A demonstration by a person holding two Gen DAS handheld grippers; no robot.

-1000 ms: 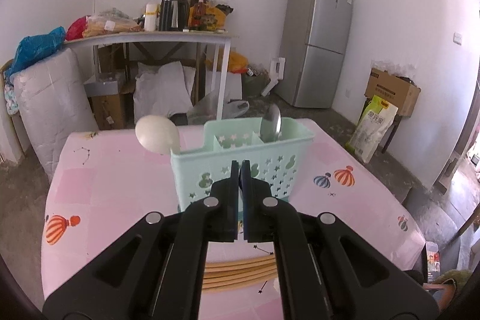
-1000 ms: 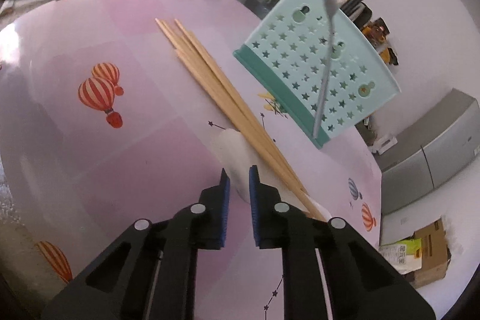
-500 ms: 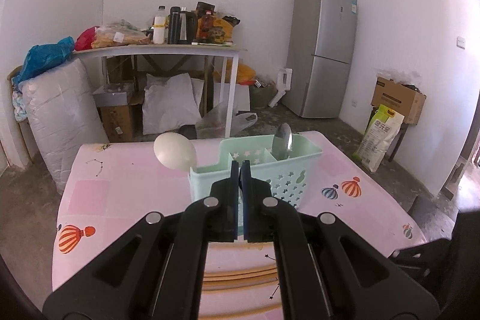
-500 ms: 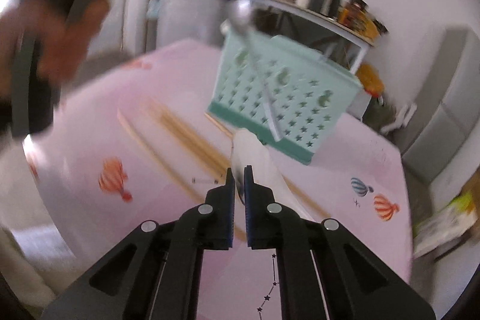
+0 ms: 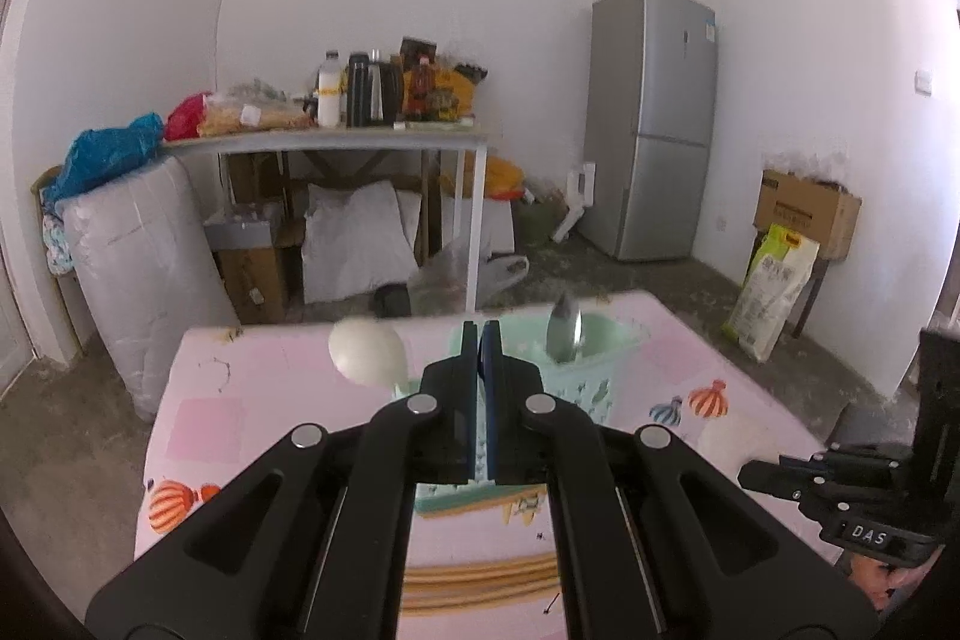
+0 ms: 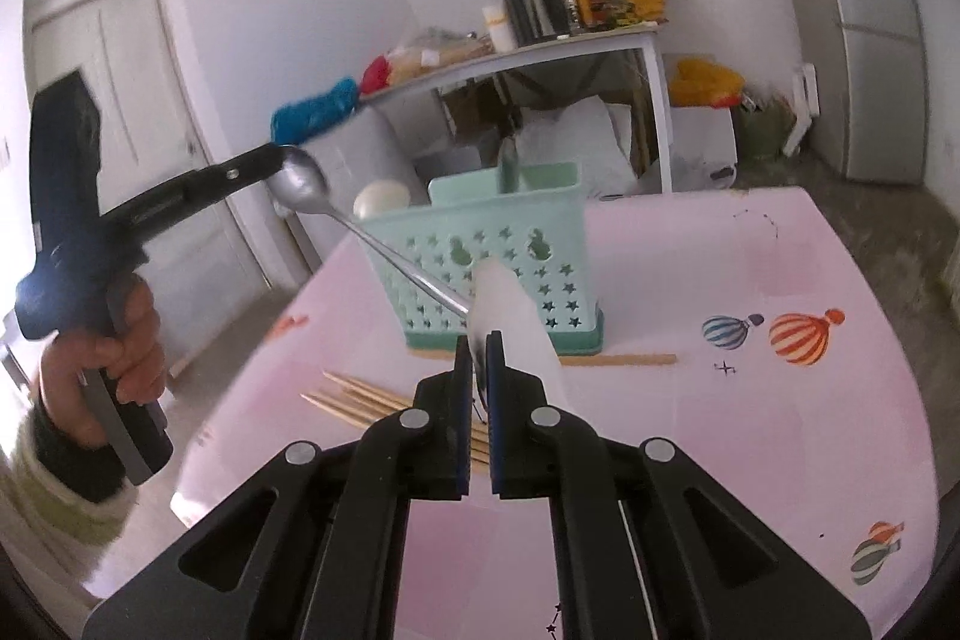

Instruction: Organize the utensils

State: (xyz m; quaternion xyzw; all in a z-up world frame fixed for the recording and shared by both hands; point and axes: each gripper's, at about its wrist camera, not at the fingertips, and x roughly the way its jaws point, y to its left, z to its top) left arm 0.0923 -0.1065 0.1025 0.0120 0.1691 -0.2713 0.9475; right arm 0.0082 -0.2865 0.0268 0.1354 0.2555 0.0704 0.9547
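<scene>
Both hands loaded now: the left gripper (image 6: 273,163) pinches a metal spoon (image 6: 306,190) by its bowl, the right gripper (image 6: 478,340) is clamped on a white spoon (image 6: 510,316), both before the green basket (image 6: 510,268), wanting lifting and dropping in.

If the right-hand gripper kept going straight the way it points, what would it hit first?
Probably the mint green basket. The right gripper, shut on a white spoon, aims at its star-punched wall; the spoon's tip would likely touch first, though depth is unclear.
</scene>
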